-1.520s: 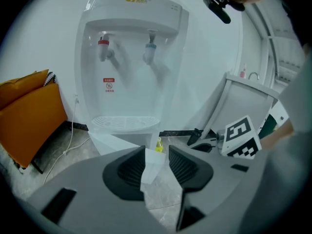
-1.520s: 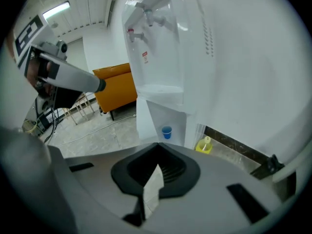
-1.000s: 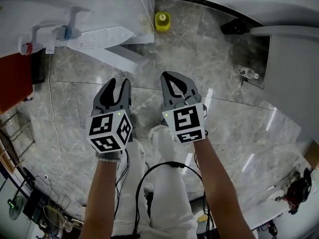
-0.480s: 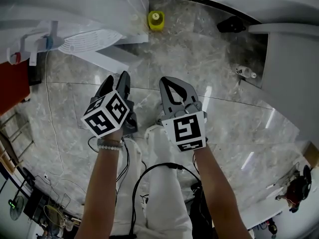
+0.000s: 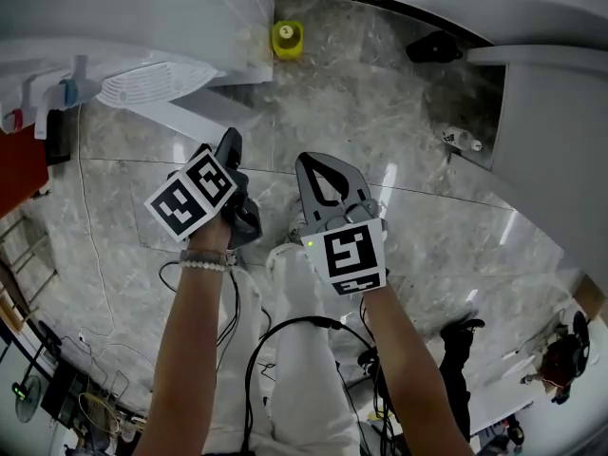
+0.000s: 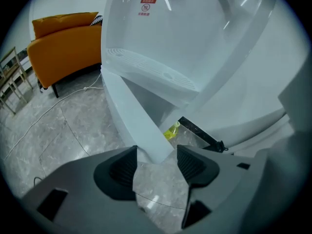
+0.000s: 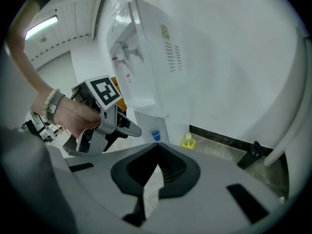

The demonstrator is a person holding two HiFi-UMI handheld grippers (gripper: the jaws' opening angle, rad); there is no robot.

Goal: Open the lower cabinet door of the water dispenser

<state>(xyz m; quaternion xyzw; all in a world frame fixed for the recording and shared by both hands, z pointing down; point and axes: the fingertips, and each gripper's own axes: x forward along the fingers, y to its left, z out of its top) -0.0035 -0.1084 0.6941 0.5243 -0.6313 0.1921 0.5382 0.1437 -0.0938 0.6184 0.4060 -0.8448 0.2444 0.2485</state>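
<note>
While right gripper [image 7: 157, 149] sits shut, left gripper [image 6: 156, 155] just opening wide, empty.

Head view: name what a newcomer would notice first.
Two marker-cubed grippers fill the centre: the left gripper, whose jaws have just been opening with nothing between them, and the shut right gripper. Beyond them stand the white water dispenser, upper left, and a yellow bottle on the floor.

I can read no words here: the red sticker [image 6: 147, 7] high on the dispenser [image 6: 204, 43] is too small, its side print [image 7: 165, 33] blurred; left cube [image 5: 190, 194] and right cube [image 5: 353, 255] carry only square markers.
</note>
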